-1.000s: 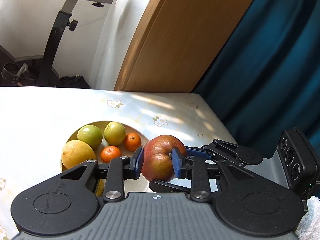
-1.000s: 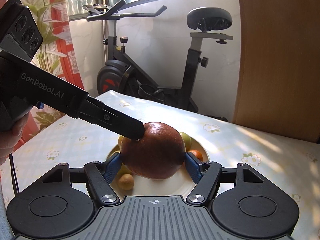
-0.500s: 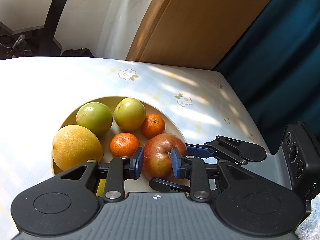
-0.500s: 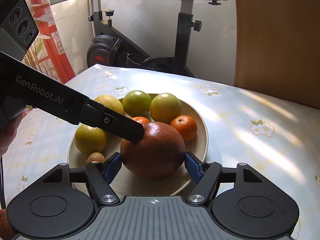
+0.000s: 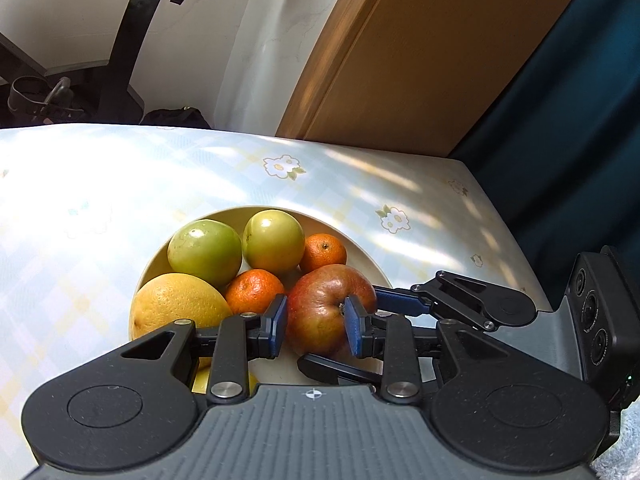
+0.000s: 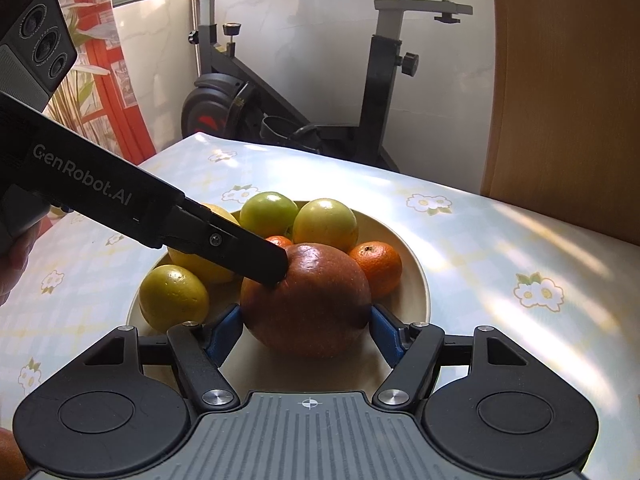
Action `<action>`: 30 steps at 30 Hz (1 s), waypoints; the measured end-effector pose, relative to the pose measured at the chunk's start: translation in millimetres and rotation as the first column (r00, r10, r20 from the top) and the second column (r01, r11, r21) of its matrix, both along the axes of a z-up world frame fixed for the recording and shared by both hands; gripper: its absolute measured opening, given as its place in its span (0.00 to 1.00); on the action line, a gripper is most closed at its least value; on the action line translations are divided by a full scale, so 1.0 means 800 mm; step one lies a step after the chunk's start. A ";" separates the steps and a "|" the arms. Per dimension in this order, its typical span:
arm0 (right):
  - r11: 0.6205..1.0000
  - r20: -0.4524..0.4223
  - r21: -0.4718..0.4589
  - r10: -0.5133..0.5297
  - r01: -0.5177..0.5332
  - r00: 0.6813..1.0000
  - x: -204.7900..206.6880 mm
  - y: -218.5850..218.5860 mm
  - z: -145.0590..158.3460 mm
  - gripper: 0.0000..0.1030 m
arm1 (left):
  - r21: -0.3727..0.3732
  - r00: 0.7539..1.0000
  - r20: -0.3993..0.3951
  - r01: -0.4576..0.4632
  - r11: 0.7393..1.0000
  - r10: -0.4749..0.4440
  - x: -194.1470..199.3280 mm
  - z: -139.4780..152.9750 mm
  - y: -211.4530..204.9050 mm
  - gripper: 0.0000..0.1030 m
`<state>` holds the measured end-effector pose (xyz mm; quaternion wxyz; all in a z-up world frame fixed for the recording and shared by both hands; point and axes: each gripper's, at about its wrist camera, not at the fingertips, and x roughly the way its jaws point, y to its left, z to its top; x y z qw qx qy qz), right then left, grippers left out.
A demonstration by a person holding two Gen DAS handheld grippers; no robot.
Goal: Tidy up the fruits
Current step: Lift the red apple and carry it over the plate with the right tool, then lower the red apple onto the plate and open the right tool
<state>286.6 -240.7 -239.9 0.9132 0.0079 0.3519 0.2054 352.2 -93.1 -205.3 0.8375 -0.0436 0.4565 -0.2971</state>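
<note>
A red apple (image 5: 320, 312) (image 6: 306, 300) sits low in the cream bowl (image 5: 360, 248) (image 6: 412, 272), at its near side. My left gripper (image 5: 316, 330) stands around it with blue pads close on both sides. My right gripper (image 6: 306, 330) also brackets it, pads at its flanks with small gaps showing. The bowl also holds two green fruits (image 5: 206, 250) (image 5: 274, 240), two mandarins (image 5: 254, 290) (image 5: 324, 252) and a large yellow citrus (image 5: 178, 312). The right wrist view shows another yellow-green fruit (image 6: 174, 298).
The bowl stands on a table with a pale floral cloth (image 5: 100, 200) (image 6: 520, 248). A wooden panel (image 5: 420, 60) and a blue curtain (image 5: 580, 120) stand behind the table's far edge. An exercise bike (image 6: 304, 92) stands beyond the table.
Both grippers have lowered the apple from above the bowl down into it, beside the mandarins. The right gripper's pads now show slight gaps at the apple's sides.
</note>
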 end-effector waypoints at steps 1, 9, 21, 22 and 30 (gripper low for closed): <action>1.000 -0.003 0.001 -0.002 0.002 1.000 0.000 0.000 0.000 0.64 | 0.007 1.000 0.006 0.004 1.000 -0.004 -0.001 0.000 -0.003 0.32; 0.999 0.001 -0.032 -0.020 0.020 1.000 -0.010 0.003 0.012 0.64 | 0.052 0.999 0.051 0.000 0.999 -0.003 -0.011 0.003 -0.016 0.34; 0.996 0.005 -0.006 -0.089 0.089 0.996 -0.064 -0.008 0.026 0.62 | 0.109 0.994 0.101 -0.059 0.992 0.048 -0.025 0.014 -0.025 0.33; 0.996 0.006 -0.004 -0.094 0.094 0.996 -0.068 -0.008 0.027 0.62 | 0.100 0.994 0.102 -0.059 0.993 0.049 -0.028 0.017 -0.023 0.33; 0.993 0.013 0.022 -0.118 0.118 0.993 -0.099 -0.003 0.036 0.61 | 0.094 0.985 0.168 -0.059 0.994 0.042 -0.073 0.046 0.014 0.33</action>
